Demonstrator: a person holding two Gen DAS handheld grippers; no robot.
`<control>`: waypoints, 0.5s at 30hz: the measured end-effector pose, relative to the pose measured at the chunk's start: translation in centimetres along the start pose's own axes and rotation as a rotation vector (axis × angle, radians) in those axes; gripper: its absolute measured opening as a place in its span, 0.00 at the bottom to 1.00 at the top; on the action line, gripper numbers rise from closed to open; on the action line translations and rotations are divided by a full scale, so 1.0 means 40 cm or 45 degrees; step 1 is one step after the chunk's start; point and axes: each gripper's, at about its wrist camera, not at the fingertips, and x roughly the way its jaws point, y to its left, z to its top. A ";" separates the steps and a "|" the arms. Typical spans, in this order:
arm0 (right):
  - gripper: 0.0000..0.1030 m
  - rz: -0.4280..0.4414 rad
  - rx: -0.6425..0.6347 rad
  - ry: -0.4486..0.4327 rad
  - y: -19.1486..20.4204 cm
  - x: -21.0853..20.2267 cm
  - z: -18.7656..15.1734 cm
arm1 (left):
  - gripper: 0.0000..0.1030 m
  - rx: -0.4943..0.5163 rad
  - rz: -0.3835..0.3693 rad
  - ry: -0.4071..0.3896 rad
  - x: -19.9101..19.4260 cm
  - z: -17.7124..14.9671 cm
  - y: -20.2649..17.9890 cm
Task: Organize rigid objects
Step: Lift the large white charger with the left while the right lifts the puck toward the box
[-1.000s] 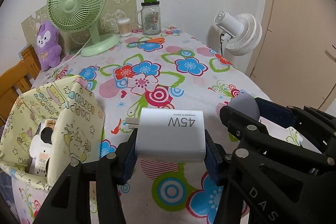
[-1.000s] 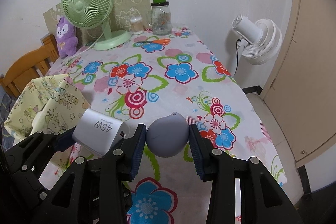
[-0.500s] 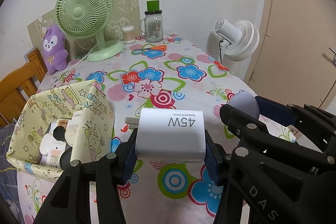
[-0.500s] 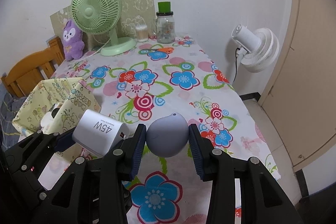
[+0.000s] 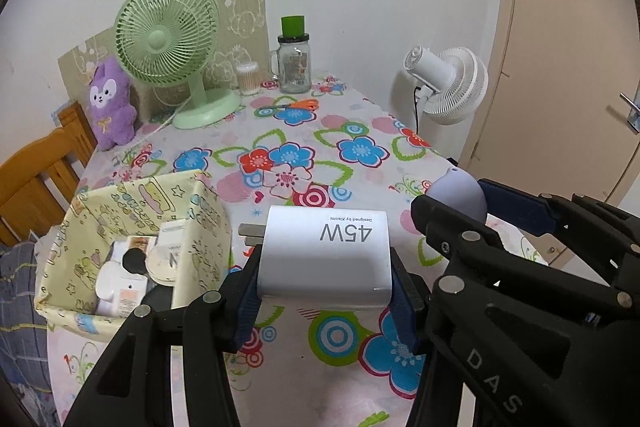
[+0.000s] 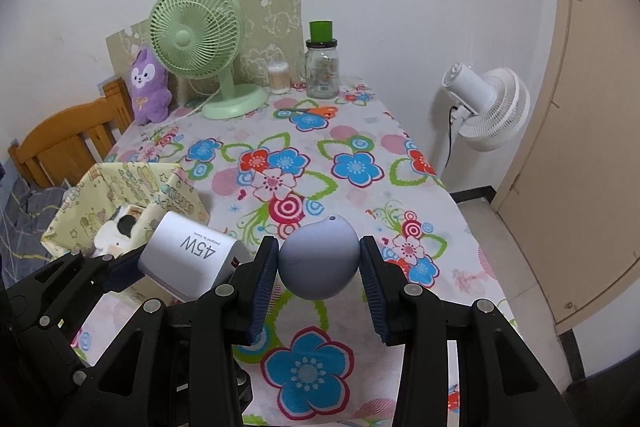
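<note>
My left gripper point(image 5: 324, 287) is shut on a white 45W charger point(image 5: 326, 255), held above the flowered table; the charger point(image 6: 192, 259) also shows in the right wrist view. Between the blue pads of my right gripper point(image 6: 319, 267) sits a rounded lavender-grey object point(image 6: 319, 259), and the gripper is shut on it. That object point(image 5: 460, 193) peeks out to the right of the charger in the left wrist view. A yellow patterned fabric box point(image 5: 80, 227) stands on the table at the left with several small white items inside; its rim point(image 6: 120, 175) lies left of both grippers.
At the table's far end stand a green desk fan point(image 5: 168, 35), a purple plush point(image 5: 110, 103), a cotton swab jar point(image 5: 248, 79) and a glass jar with a green lid point(image 5: 294, 63). Orange scissors point(image 5: 304, 103) lie near them. A white fan point(image 5: 452, 83) stands right; a wooden chair point(image 5: 32, 183) left.
Both grippers have risen and drawn back with their objects, so more of the table, the fabric box and the far wall shows. Neither grip has changed.
</note>
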 end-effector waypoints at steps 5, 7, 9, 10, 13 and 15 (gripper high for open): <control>0.43 -0.007 -0.018 -0.004 0.016 -0.013 0.011 | 0.55 -0.008 -0.008 0.004 -0.012 0.005 0.012; 0.43 -0.004 -0.020 -0.001 0.024 -0.014 0.014 | 0.55 -0.009 -0.010 0.007 -0.014 0.007 0.018; 0.43 0.002 -0.024 0.003 0.029 -0.013 0.017 | 0.55 -0.009 -0.018 0.010 -0.016 0.008 0.027; 0.43 0.003 -0.029 0.005 0.034 -0.013 0.018 | 0.55 -0.007 -0.016 0.013 -0.016 0.008 0.030; 0.43 0.009 -0.040 0.009 0.051 -0.011 0.024 | 0.55 0.000 -0.005 0.010 -0.021 0.009 0.045; 0.43 0.016 -0.043 0.007 0.061 -0.010 0.027 | 0.55 0.002 0.000 0.008 -0.024 0.012 0.055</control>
